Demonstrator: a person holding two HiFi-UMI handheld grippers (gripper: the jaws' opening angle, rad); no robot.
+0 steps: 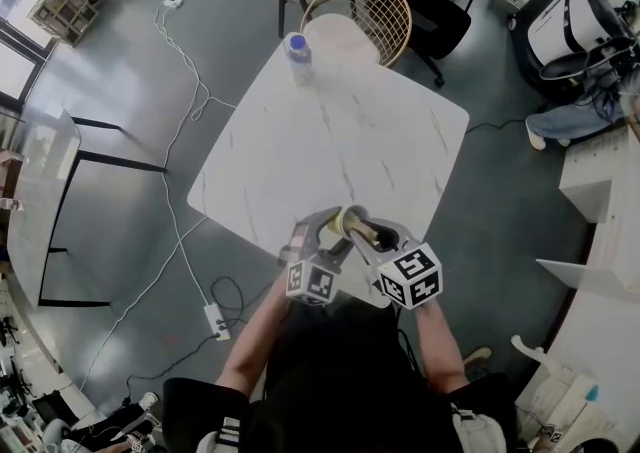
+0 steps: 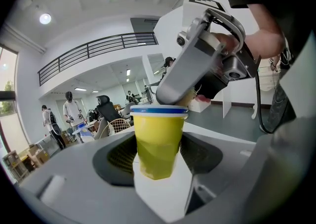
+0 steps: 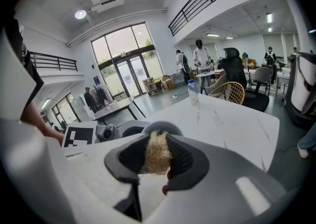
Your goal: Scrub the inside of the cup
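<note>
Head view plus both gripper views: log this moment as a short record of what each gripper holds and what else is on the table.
left gripper: shut on yellow cup
right gripper: shut on tan scrubber, its tip at the cup's mouth
table: white, marbled
bottle: upright at the table's far corner

- Left gripper (image 1: 328, 228) is pointing forward and slightly down, its jaws clamping the cup (image 2: 158, 141).
- Right gripper (image 1: 383, 237) is tilting downward just beside it, jaws pinching a scrubber (image 3: 157, 153).
- Both forearms (image 1: 262, 326) are reaching forward, converging.
</note>
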